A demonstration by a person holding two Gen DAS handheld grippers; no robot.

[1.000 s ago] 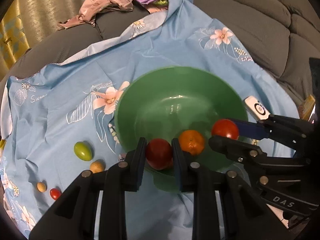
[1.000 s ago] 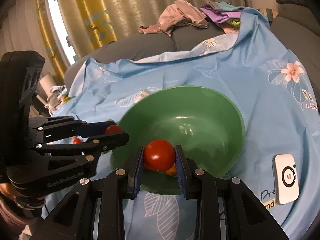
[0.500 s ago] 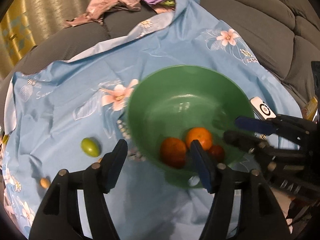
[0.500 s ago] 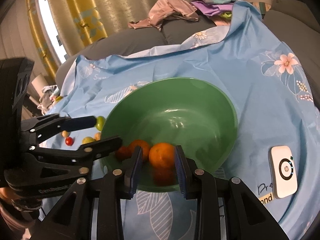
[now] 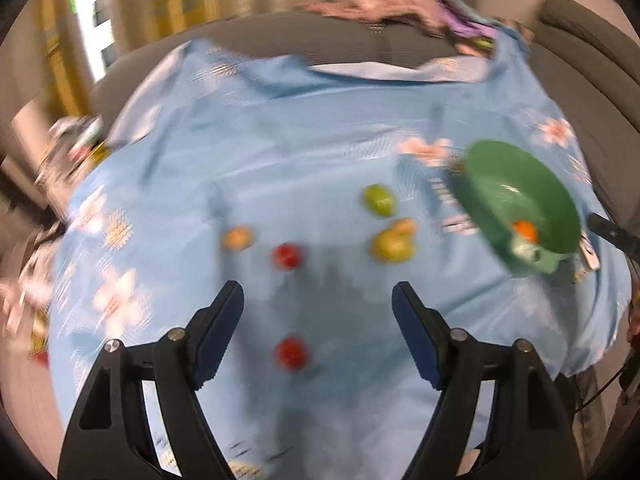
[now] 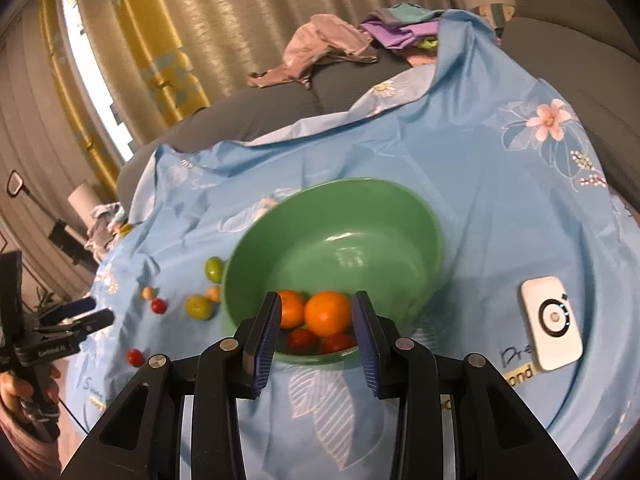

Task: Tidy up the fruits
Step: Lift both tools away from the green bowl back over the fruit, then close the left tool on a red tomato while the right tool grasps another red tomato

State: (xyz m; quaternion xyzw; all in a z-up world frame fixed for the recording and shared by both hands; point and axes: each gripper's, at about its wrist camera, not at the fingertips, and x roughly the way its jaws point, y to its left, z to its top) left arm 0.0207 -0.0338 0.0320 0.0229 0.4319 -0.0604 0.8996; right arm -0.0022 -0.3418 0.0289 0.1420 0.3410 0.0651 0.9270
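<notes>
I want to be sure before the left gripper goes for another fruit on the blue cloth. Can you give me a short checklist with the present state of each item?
1. Left gripper empty, jaws apart: ok; they have just been opening.
2. Fruit ahead of it: ok; a red fruit lies on the blue cloth between the fingers' line.
3. Sharp view of the target: not ok; the left wrist picture is blurred.
4. Green bowl has room: ok; only a few fruits sit at its near side.
5. Right gripper empty: ok; jaws have just been opening, nothing pressed between them.
6. White device away from the loose fruits: ok.
</notes>
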